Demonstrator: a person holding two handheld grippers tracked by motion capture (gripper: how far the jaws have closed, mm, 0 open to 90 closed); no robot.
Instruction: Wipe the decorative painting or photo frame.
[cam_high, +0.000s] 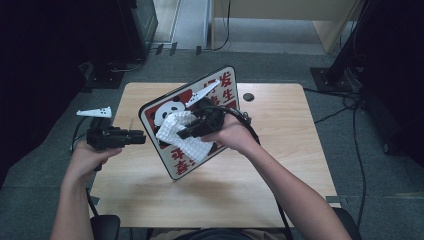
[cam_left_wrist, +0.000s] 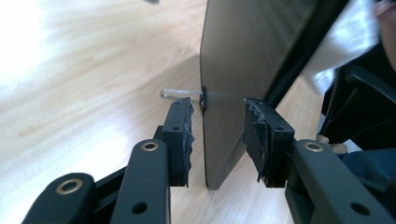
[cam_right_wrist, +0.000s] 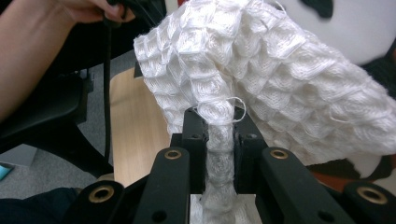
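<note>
- The table (cam_high: 280, 165) of pale wood fills the middle of the high view.
- The sign board (cam_high: 175, 107), with a panda face and red characters, stands tilted just left of centre in that view, its lower edge near the tabletop.
- The cloth (cam_high: 182, 135), white and waffle-woven, lies against the board's face at the centre of the frame.
- The right gripper (cam_right_wrist: 218, 140) has its jaws clamped together on a bunched fold of the cloth, seen at the lower middle of the right gripper view.
- The left gripper (cam_left_wrist: 217, 135) straddles the board's thin edge at the lower middle of the left gripper view; its jaws stand partly apart, and neither pad (cam_left_wrist: 183, 135) presses the board.
</note>
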